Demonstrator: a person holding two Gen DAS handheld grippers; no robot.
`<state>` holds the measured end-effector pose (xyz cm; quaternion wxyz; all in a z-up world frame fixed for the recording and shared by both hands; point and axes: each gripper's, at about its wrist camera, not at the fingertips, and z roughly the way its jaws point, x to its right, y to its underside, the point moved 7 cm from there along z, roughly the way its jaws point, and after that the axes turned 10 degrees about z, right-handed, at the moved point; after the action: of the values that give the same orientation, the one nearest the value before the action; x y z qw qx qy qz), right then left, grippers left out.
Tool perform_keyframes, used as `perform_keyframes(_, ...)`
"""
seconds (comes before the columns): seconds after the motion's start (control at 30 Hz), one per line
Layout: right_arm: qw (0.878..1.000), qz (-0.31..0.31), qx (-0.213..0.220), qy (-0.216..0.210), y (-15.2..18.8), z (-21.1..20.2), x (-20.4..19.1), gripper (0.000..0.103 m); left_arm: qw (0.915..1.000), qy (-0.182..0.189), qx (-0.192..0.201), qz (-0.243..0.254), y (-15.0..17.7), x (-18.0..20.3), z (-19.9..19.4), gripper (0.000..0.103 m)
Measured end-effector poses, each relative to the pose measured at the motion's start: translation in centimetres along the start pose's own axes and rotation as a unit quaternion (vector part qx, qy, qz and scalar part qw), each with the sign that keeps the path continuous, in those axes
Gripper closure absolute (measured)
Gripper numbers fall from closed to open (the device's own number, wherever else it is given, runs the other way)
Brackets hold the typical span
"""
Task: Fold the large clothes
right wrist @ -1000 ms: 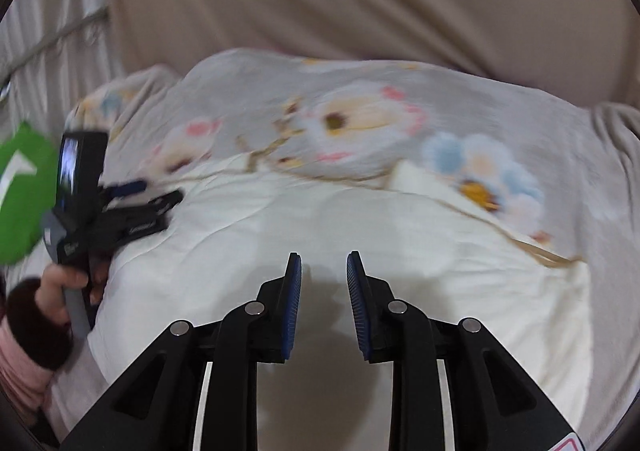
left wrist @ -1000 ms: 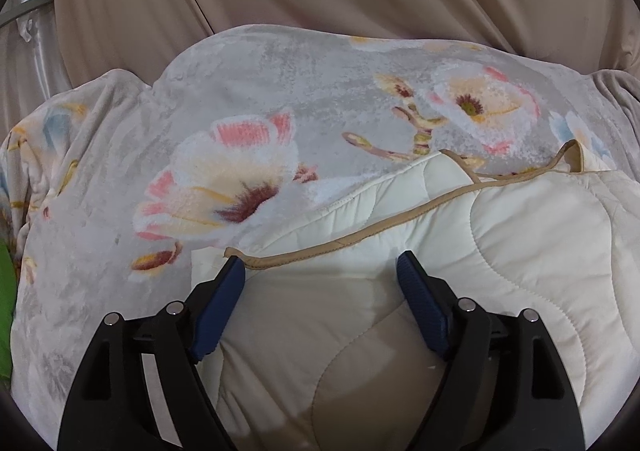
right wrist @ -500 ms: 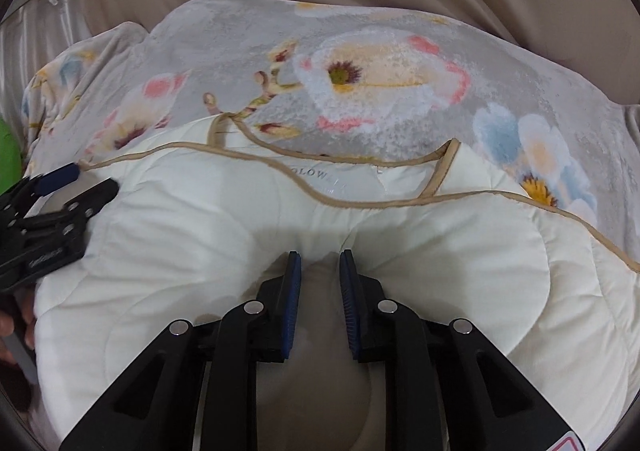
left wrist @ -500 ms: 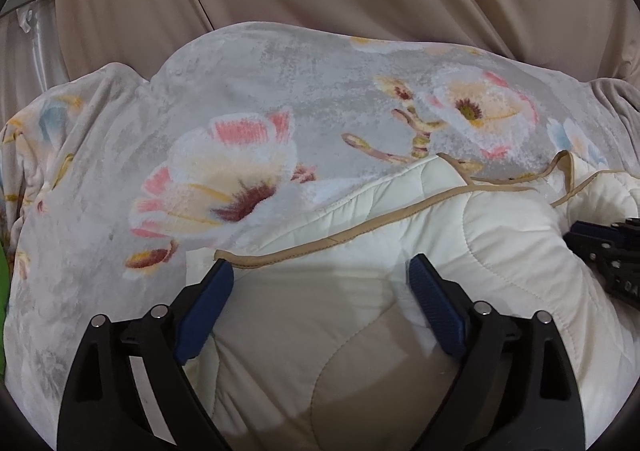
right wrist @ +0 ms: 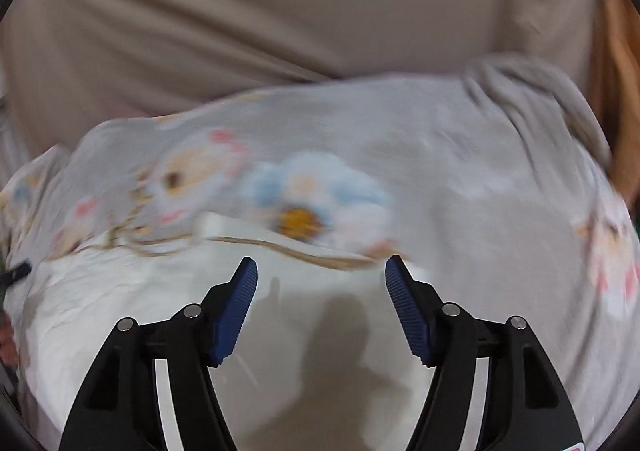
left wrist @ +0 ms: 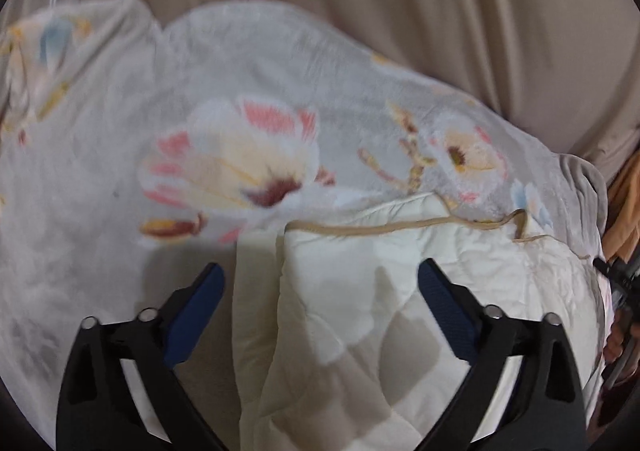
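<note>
Left gripper [left wrist: 320, 287]: jaws wide apart, holding nothing, straddling garment's folded left edge.
Right gripper [right wrist: 320, 283]: jaws wide, empty, above garment's far hem at 12 o'clock.
Technique: judged best to pinch every layer at the tan piping [left wrist: 360, 229] before lifting; padding likely slips.
Garment: cream quilted jacket [left wrist: 440, 283], puffy, lying on floral blanket [left wrist: 224, 99].

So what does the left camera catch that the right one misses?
Only the left wrist view shows the cream quilted garment's folded side edge, where layers stack, and a big pink flower on the blanket. Only the right wrist view shows a blue flower. Both show the garment's tan piping, the grey floral blanket, the beige curtain, and open jaws.
</note>
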<state>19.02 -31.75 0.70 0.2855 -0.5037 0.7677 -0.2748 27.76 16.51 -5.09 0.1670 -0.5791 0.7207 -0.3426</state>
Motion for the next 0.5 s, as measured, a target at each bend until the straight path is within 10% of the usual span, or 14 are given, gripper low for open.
perform_keyframes(0.17, 0.996, 0.044, -0.064, -0.042, 1.6, 3.2, 2.6, 0.092, 0.9999, 0.010, 0.012, 0.003, -0.9, 1.5, 0.2, 0.090)
perform_keyframes(0.33, 0.996, 0.027, 0.049, -0.063, -2.2, -1.6, 0.4, 0.094, 0.9973, -0.012, 0.070, 0.020, -4.6, 2.2, -2.1, 0.093)
perform_keyframes(0.5, 0.999, 0.027, 0.012, -0.016, -2.4, 2.7, 1.7, 0.094, 0.9956, -0.073, 0.017, 0.056, -3.9, 2.0, 3.0, 0.092)
